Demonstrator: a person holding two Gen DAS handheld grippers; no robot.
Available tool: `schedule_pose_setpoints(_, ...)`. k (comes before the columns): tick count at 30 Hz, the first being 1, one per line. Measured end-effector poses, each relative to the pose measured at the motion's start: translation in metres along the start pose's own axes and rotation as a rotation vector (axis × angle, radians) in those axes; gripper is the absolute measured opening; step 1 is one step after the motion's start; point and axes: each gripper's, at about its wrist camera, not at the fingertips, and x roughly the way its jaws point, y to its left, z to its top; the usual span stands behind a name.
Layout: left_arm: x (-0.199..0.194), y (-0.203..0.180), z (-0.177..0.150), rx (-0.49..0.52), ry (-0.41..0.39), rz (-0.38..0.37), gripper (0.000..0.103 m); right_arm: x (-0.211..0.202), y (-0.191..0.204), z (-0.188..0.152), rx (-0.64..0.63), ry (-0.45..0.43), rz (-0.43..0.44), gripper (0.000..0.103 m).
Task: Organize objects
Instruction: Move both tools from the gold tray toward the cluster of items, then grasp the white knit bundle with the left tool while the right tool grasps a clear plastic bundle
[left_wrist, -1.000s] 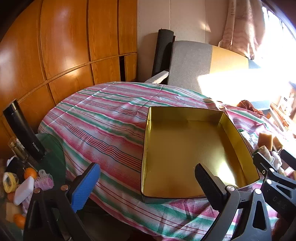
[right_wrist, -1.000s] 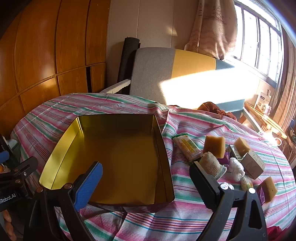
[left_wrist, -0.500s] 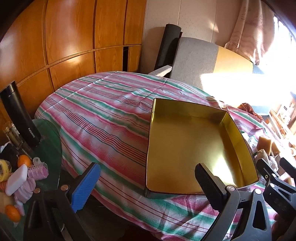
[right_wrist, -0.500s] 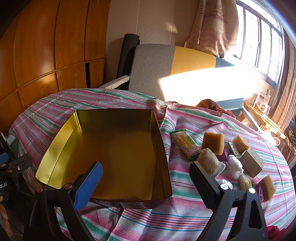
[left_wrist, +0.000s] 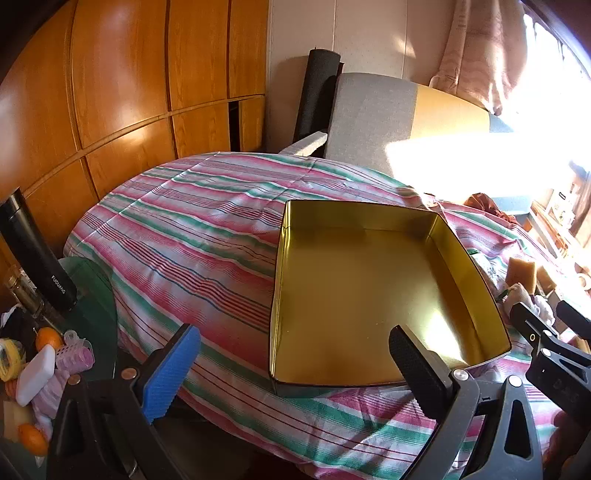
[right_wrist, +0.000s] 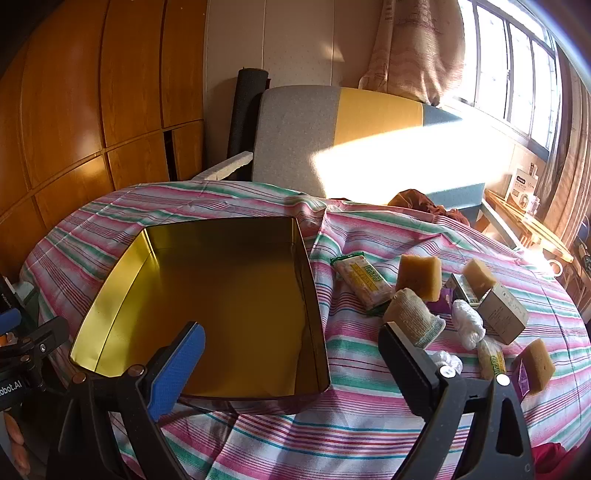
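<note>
The left gripper (left_wrist: 291, 373) hovers with its jaws spread wide and holding nothing, level over the near edge of the gold tin (left_wrist: 369, 295). The right gripper (right_wrist: 291, 365), equally wide and unloaded, hangs beside it, with the sponges (right_wrist: 419, 277) and packets (right_wrist: 364, 278) scattered on the striped cloth (right_wrist: 369, 424) right of the tin.

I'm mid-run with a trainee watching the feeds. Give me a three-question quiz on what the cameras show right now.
1. True or false: the gold tin already holds some of the items.
2. Multiple choice: the cracker packet, sponges and rolled bandage lie (A) inside the tin, (B) on the striped cloth right of the tin, (C) on the sofa.
3. Fill in: the right tongs and left tongs are both ____ and hold nothing.

Key: 1 false, the tin is empty. 2 B. 3 open.
</note>
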Motion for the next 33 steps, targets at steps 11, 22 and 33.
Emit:
schedule_pose_setpoints(11, 0.008, -0.023, -0.003, 0.081, 0.028, -0.021, 0.103, 0.012, -0.026, -0.006, 0.021, 0.039, -0.013, 0.097)
schedule_pose_setpoints(22, 0.005, -0.078, 0.012, 0.213, 0.025, -0.155, 0.102, 0.035, -0.159, 0.005, 0.143, 0.099, -0.165, 0.097)
schedule_pose_setpoints(33, 0.011, -0.184, 0.045, 0.342, 0.045, -0.318, 0.101, 0.055, -0.282, -0.009, 0.426, 0.131, -0.248, 0.097)
